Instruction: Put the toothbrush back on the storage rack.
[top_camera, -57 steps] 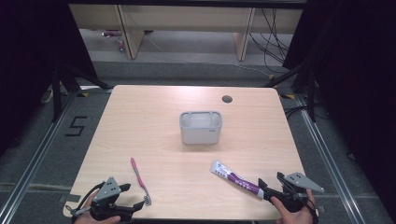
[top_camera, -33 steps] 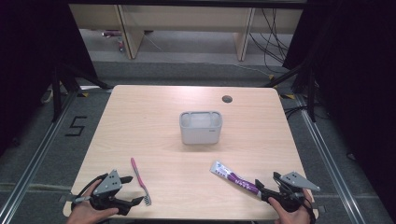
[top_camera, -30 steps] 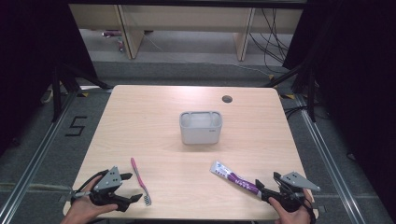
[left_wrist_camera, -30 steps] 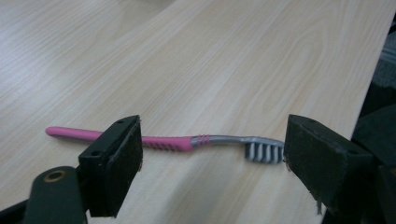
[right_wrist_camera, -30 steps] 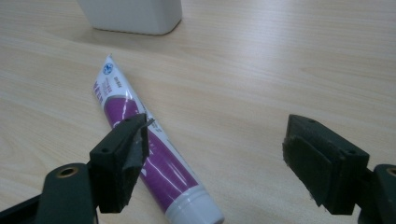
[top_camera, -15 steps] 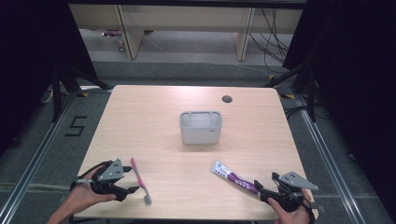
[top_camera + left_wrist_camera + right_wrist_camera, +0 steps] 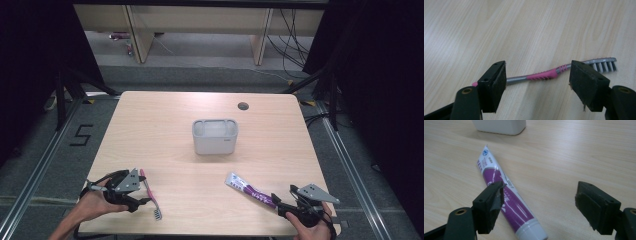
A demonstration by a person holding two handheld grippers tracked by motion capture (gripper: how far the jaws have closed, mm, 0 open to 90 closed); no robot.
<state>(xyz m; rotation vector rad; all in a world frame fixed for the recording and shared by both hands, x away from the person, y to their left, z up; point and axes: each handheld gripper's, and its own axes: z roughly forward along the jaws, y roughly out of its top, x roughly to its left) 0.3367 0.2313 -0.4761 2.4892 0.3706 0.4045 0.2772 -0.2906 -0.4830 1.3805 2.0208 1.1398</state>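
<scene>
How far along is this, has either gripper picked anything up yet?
Nothing is picked up yet. The toothbrush lies flat on the table, between the open jaws of the left gripper. The right gripper is open beside the toothpaste tube. Both grasps remain; the white container looks empty.

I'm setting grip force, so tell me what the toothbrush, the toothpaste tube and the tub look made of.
Toothbrush: hard plastic, likely; glossy grey stem, with a pink ribbed grip that may be rubbery.
Toothpaste tube: soft plastic laminate, probably; shiny printed purple and white skin, flat crimped end.
Tub: looks like matt pale grey plastic, with rounded corners and thick walls; ceramic can't be ruled out.
</scene>
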